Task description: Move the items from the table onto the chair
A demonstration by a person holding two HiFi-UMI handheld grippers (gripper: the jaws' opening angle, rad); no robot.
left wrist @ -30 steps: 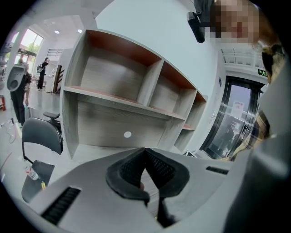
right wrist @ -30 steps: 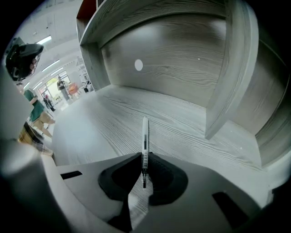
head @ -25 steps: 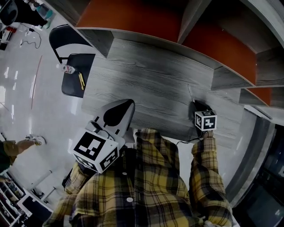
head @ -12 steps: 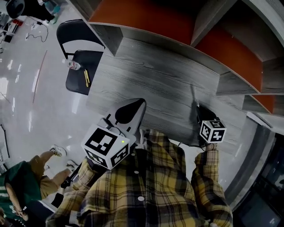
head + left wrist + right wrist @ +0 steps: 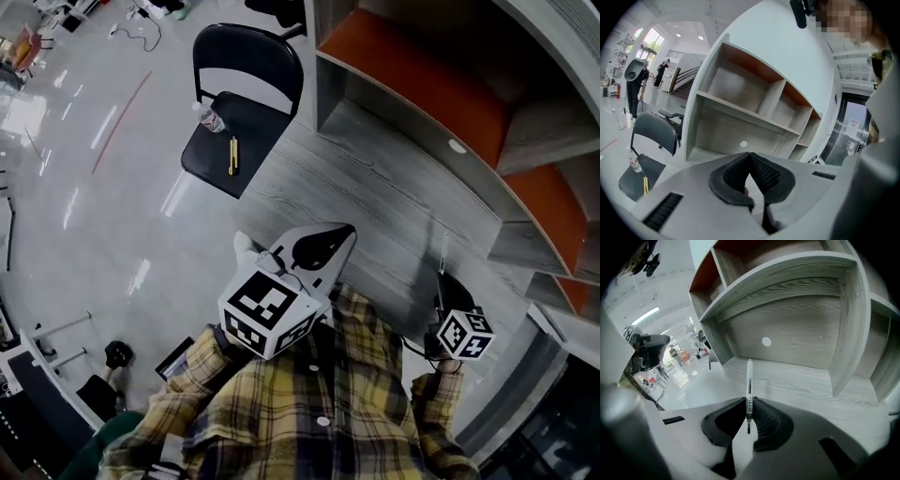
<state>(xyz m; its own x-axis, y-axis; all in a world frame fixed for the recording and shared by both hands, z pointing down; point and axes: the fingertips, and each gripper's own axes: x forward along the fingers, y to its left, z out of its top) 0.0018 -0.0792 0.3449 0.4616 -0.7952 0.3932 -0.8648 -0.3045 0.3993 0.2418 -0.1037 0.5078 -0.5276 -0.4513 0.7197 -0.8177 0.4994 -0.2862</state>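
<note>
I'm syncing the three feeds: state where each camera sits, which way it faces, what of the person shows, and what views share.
Head view: on the person's head, looking steeply down at the table and chair; plaid shirt, left gripper and right gripper show.
Left gripper view: on the left gripper, facing the shelf unit and chair over its shut, empty fingers.
Right gripper view: on the right gripper, facing the shelf unit over fingers clamping a pen.
Shared: all three show the shelf unit's white dot.

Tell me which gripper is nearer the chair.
Left. The left gripper is over the table towards the chair; the right gripper, holding a pen, is at the far end.
</note>
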